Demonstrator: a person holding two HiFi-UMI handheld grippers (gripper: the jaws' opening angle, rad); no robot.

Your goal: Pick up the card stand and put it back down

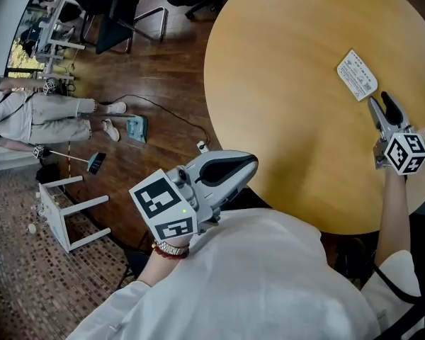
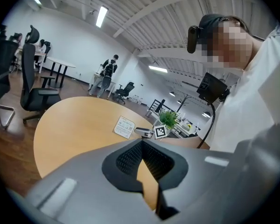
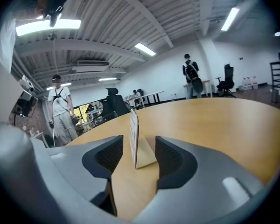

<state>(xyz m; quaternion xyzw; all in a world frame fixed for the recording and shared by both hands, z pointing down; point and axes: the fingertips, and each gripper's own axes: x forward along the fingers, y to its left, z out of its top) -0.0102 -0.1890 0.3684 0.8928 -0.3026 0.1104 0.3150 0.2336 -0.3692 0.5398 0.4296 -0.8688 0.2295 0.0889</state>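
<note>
**Card stand on the table, right gripper released around it**

Nearest the person, at 6 o'clock in the head view, the left gripper hangs over the table's near rim. Its own view shows the jaws clenched together with nothing in them, only bare wood beyond.

Farther out, at 3 o'clock, the right gripper reaches over the round wooden top. In its view the jaws stand wide apart. The card stand is upright on the table between them, edge-on, with a gap on each side. It sits closer to the left pad, and neither pad presses on it.

From the head view the stand is at 2 o'clock, just beyond the right gripper's tips, with its printed face showing.

Beyond the table, at 9 o'clock, a person stands on the wooden floor. A black chair is at 11 o'clock.
</note>
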